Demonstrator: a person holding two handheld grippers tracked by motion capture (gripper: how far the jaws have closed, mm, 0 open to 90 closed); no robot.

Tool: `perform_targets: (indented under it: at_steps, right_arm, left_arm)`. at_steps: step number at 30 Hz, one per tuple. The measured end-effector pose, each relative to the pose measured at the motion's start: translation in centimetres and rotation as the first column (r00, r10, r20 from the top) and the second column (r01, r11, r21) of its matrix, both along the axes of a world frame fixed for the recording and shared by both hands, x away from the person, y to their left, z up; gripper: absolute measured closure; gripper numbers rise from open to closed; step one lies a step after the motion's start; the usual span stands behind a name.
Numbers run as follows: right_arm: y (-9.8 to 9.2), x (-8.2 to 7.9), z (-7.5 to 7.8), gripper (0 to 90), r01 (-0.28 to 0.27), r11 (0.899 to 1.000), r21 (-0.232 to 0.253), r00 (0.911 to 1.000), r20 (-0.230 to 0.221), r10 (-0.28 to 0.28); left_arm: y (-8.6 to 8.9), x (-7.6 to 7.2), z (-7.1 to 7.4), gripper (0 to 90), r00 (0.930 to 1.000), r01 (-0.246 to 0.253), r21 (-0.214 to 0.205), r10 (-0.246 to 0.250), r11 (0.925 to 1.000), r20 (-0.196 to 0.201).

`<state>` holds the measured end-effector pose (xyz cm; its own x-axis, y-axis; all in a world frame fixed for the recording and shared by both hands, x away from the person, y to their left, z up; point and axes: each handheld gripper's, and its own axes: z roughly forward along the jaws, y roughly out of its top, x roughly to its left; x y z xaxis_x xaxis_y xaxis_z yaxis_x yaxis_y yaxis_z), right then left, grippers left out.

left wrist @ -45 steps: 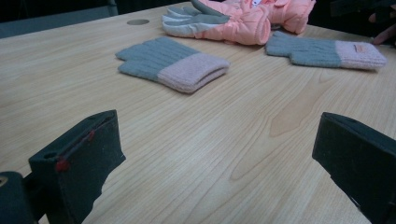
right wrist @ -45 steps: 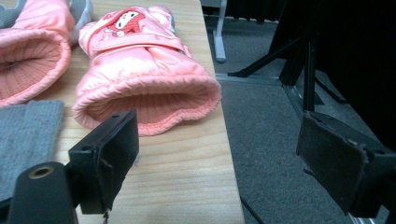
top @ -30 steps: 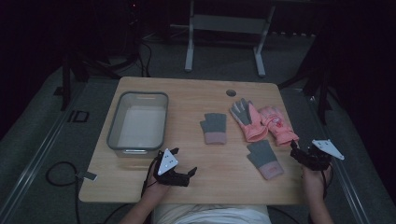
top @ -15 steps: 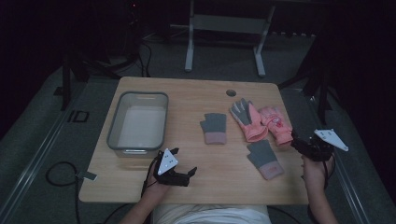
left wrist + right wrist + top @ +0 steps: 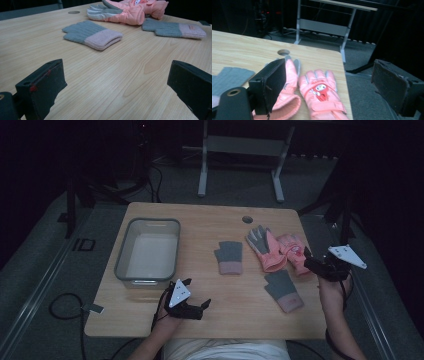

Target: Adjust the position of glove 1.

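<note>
Though near pink gloves [image 5: 322, 96], jaws wide, empty.

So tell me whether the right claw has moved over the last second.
Yes. The right claw has moved up along the table edge, toward the pink ski gloves.

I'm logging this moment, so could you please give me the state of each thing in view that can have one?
Left gripper: open, low over the table, holding nothing.
Right gripper: open, beside the pink gloves, holding nothing.
Clear bin: upright, empty.
Pink gloves: flat, side by side.
Grey knit glove: flat, untouched.
Second grey knit glove: flat, untouched.
</note>
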<state>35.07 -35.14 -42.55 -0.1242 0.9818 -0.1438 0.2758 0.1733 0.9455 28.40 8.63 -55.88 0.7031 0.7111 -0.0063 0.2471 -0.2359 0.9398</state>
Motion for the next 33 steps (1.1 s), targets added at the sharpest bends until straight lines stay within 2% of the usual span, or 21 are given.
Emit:
perform_targets:
  at_steps: [5, 9, 10, 12, 13, 18, 19, 22, 25, 28, 29, 30, 31, 32, 33]
  right_arm:
    - [1.2, 0.6, 0.8, 13.6, -0.020, 1.000, 0.017, 0.9997, -0.014, 0.020]
    - [2.2, 0.9, 1.3, 14.1, -0.037, 0.999, 0.005, 0.9993, 0.000, 0.037]
    - [2.8, 1.0, 1.4, 15.2, -0.045, 0.999, -0.010, 0.9989, 0.008, 0.045]
    - [3.1, 1.1, 1.5, 16.3, -0.055, 0.999, 0.001, 0.9985, -0.001, 0.055]
    - [3.3, 1.3, 1.7, 19.1, -0.083, 0.995, 0.055, 0.9957, -0.037, 0.085]
    - [4.7, 1.8, 1.6, 17.9, -0.099, 0.994, 0.038, 0.9923, -0.072, 0.101]
    - [5.5, 2.0, 1.5, 18.0, -0.123, 0.992, 0.027, 0.9898, -0.069, 0.125]
    - [5.8, 2.1, 1.4, 18.3, -0.134, 0.991, 0.030, 0.9881, -0.072, 0.136]
    - [7.3, 2.7, 1.0, 18.3, -0.144, 0.989, 0.043, 0.9845, -0.094, 0.148]
    - [8.5, 3.1, 0.5, 21.9, -0.187, 0.981, 0.056, 0.9749, -0.113, 0.192]
    - [8.5, 3.1, 0.5, 21.9, -0.187, 0.981, 0.056, 0.9749, -0.113, 0.192]
    - [9.4, 3.6, 0.2, 21.9, -0.240, 0.965, 0.101, 0.9572, -0.141, 0.253]
    - [9.4, 3.6, 0.2, 21.9, -0.240, 0.965, 0.101, 0.9572, -0.141, 0.253]
    - [9.6, 3.8, 0.1, 21.9, -0.249, 0.963, 0.105, 0.9536, -0.148, 0.262]
    - [10.1, 4.1, -0.1, 21.2, -0.267, 0.959, 0.100, 0.9453, -0.167, 0.281]
  left_arm:
    - [0.0, 0.0, 0.0, 1.1, 1.0000, -0.005, 0.004, 0.005, 1.0000, 0.003]
    - [0.0, 0.0, 0.0, 1.1, 1.0000, -0.002, 0.002, 0.002, 1.0000, 0.001]
    - [0.0, 0.0, 0.0, 1.1, 1.0000, -0.001, 0.003, 0.001, 1.0000, 0.001]
    - [0.0, 0.0, 0.0, 1.1, 1.0000, -0.001, 0.004, 0.001, 1.0000, 0.001]
    - [0.0, 0.0, 0.0, 1.1, 1.0000, 0.000, 0.003, 0.000, 1.0000, 0.000]
    - [0.0, 0.0, 0.0, 1.1, 1.0000, 0.003, 0.004, -0.003, 1.0000, 0.001]
    - [0.0, 0.0, 0.0, 1.1, 1.0000, 0.004, 0.003, -0.004, 1.0000, -0.001]
    - [0.0, 0.0, 0.0, 1.1, 1.0000, 0.006, 0.006, -0.006, 1.0000, 0.000]
    - [-0.1, 0.0, 0.0, 1.0, 1.0000, 0.006, 0.006, -0.006, 1.0000, -0.002]
    - [0.0, 0.0, 0.0, 1.1, 1.0000, 0.007, 0.007, -0.007, 1.0000, -0.002]
    - [0.0, 0.0, 0.0, 1.1, 1.0000, 0.007, 0.007, -0.007, 1.0000, -0.002]
    - [-0.1, 0.0, 0.0, 1.1, 1.0000, 0.007, 0.007, -0.007, 0.9999, -0.001]
    - [-0.1, 0.0, 0.0, 1.1, 1.0000, 0.007, 0.007, -0.007, 0.9999, -0.001]
    - [-0.1, 0.0, 0.0, 1.1, 1.0000, 0.008, 0.008, -0.008, 0.9999, 0.000]
    - [-0.1, 0.0, 0.0, 1.1, 1.0000, 0.008, 0.008, -0.008, 0.9999, 0.000]
